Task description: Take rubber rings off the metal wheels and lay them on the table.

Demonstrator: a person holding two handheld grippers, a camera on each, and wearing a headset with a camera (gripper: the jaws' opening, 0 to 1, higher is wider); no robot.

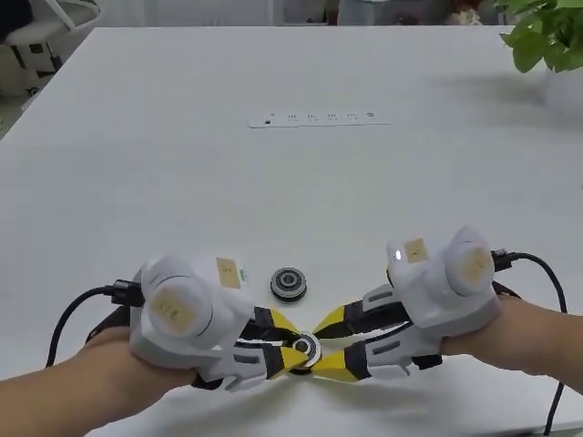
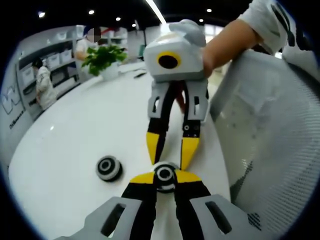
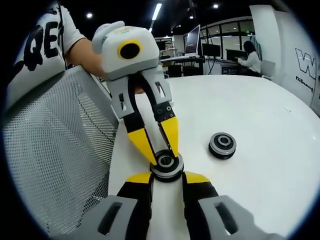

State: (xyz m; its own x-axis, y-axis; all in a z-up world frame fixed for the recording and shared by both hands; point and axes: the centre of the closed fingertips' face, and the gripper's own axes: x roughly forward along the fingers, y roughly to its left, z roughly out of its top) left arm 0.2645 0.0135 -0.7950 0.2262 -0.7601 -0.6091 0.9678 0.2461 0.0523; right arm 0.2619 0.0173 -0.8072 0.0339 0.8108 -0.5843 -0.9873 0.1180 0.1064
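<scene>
Stretching away from you, the white table (image 1: 291, 182) carries a green plant (image 1: 547, 32) at its 1 o'clock corner and a white power strip (image 1: 319, 118) toward 12 o'clock. Down at 6 o'clock in the head view, your left gripper (image 1: 290, 351) and right gripper (image 1: 321, 351) meet tip to tip. Each has its yellow-tipped jaws pinched on the same metal wheel (image 1: 305, 347), one reaching in from 9 o'clock, the other from 3 o'clock. A second metal wheel (image 1: 289, 283) lies flat on the table near the held one, at its 11 o'clock. It wears its dark rubber ring (image 1: 277, 284) and lies apart from both grippers.
</scene>
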